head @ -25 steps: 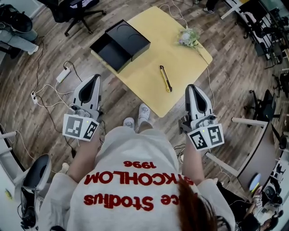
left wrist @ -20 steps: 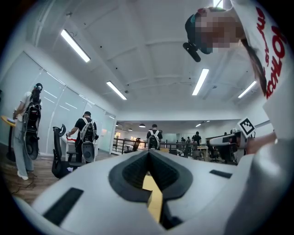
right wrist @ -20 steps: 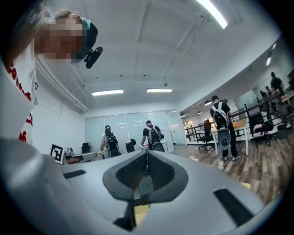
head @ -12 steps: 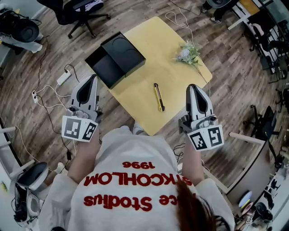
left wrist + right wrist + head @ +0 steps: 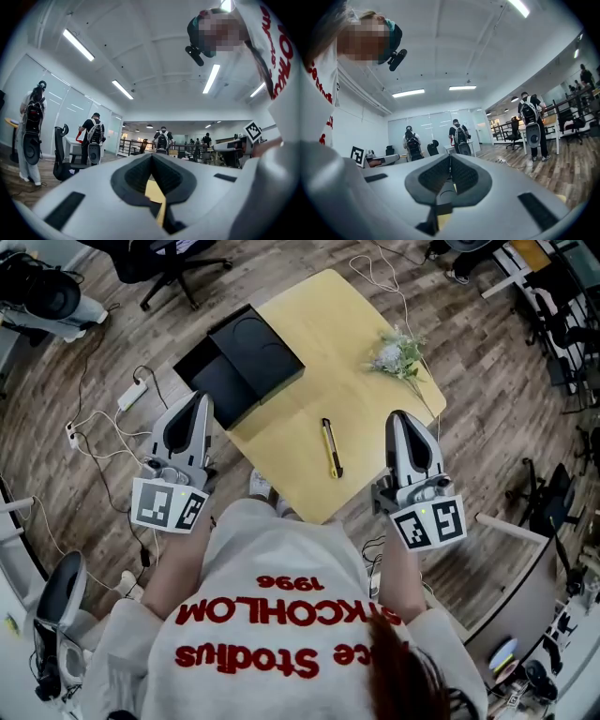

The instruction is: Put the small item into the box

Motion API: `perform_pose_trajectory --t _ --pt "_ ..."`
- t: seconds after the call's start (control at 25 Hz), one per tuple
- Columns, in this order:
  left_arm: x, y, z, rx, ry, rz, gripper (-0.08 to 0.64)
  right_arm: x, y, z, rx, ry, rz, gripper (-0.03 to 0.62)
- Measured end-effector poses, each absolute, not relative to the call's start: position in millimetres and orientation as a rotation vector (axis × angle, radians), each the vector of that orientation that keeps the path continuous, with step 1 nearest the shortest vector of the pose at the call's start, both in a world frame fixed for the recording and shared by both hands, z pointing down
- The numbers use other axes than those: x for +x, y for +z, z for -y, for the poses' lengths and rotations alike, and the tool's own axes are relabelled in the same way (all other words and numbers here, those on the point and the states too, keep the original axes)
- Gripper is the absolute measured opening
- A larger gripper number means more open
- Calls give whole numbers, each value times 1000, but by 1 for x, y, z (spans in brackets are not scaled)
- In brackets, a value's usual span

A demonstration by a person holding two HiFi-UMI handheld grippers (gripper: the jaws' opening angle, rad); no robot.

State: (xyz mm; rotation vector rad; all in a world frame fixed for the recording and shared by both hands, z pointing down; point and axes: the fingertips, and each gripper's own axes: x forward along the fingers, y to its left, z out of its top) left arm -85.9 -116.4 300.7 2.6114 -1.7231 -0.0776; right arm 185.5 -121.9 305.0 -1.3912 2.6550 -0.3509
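We hold both claws pinched closed and empty, the left gripper (image 5: 199, 401) just beside the near side of the open black box (image 5: 240, 362) and the right gripper (image 5: 401, 420) over the table's (image 5: 300, 399) right edge. The small item (image 5: 329, 448), a thin yellow-and-black thing that may be a cutter, too small for us to be sure, lies flat on the table between the two grippers, apart from the box.
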Motion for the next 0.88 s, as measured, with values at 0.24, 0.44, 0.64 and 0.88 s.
perform_pose_trajectory --t 0.24,0.44,0.64,0.88 --pt "-93 297 139 2652 -83 1674 6 183 300 125 -1472 -339 -2627 6" --pt "-95 303 149 2650 -90 1646 6 179 315 127 -1531 -384 -2649 8" --pt "-92 321 156 2637 -60 1589 6 171 337 128 -1598 -437 -2687 8" --pt "-88 356 169 2599 -17 1525 6 158 386 134 -1629 -613 -2736 45"
